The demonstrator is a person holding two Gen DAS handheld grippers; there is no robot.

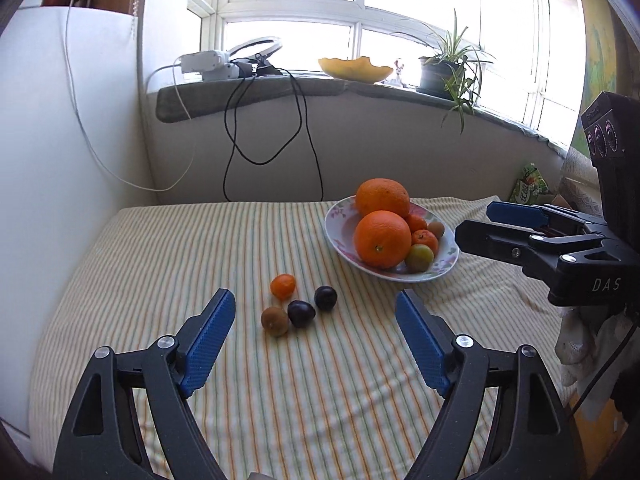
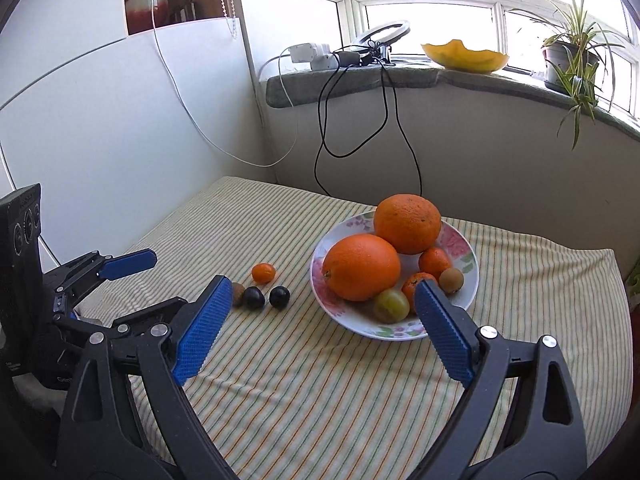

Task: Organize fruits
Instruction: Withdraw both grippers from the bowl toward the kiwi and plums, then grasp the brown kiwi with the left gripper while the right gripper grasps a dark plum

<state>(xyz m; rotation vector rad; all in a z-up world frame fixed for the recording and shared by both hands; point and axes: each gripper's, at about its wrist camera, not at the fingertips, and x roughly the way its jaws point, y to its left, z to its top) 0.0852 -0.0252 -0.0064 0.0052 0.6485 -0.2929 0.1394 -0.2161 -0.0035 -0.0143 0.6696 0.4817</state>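
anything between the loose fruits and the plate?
Nothing: only bare striped cloth between the nearest dark plum and the plate, in both wrist views.

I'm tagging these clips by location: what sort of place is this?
Most likely a room in a home, not a lab: a striped cloth covers a table in a corner, a potted plant sits on the windowsill, and a floral plate holds fruit.

Four small fruits (image 1: 298, 308) are lying clustered on the surface (image 1: 200, 248), just ahead of and between the left gripper's fingers (image 1: 210, 336). The plate (image 2: 468, 296) is sitting ahead between the right gripper's fingers (image 2: 442, 330), carrying two oranges (image 2: 362, 266) with smaller fruits (image 2: 434, 262) behind them.
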